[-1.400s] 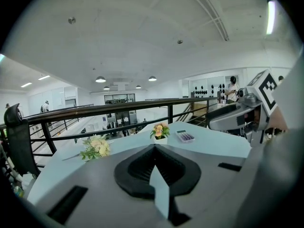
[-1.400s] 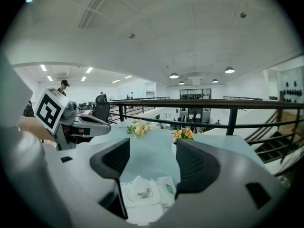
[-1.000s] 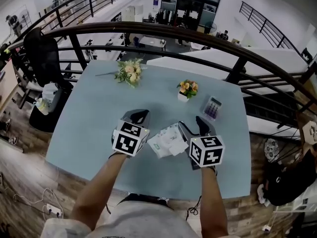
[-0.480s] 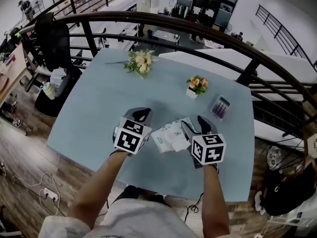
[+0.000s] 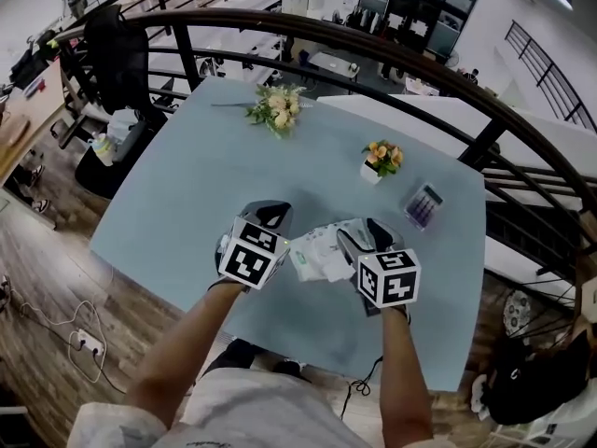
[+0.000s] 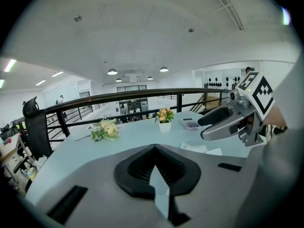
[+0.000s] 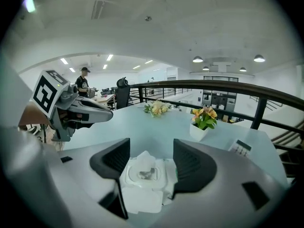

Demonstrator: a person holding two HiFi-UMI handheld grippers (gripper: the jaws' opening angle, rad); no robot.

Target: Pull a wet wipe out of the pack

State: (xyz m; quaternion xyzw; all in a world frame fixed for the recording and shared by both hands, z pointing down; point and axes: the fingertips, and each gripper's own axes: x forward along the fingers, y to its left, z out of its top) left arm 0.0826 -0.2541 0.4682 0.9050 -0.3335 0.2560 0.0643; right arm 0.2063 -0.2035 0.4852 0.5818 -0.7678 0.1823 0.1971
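Observation:
A white wet wipe pack (image 5: 317, 253) lies on the pale blue table (image 5: 187, 194) between my two grippers. In the right gripper view its lid is flipped open, and a wipe (image 7: 144, 158) sticks up from the opening of the pack (image 7: 145, 184). My right gripper (image 5: 366, 235) (image 7: 151, 152) is open, with one jaw on each side of the pack and nothing gripped. My left gripper (image 5: 266, 216) (image 6: 154, 148) is shut and empty, just left of the pack. The left gripper view shows the right gripper (image 6: 227, 122) from the side.
A small pot of orange flowers (image 5: 381, 161) and a calculator (image 5: 424, 204) sit beyond the pack on the right. A loose bouquet (image 5: 277, 108) lies at the table's far side. A dark railing (image 5: 392, 59) curves behind the table. The near table edge (image 5: 280, 343) is close to the person.
The head camera has shifted, so the table sits lower-right in view. The right gripper has edged in over the pack. The left gripper holds its place beside it.

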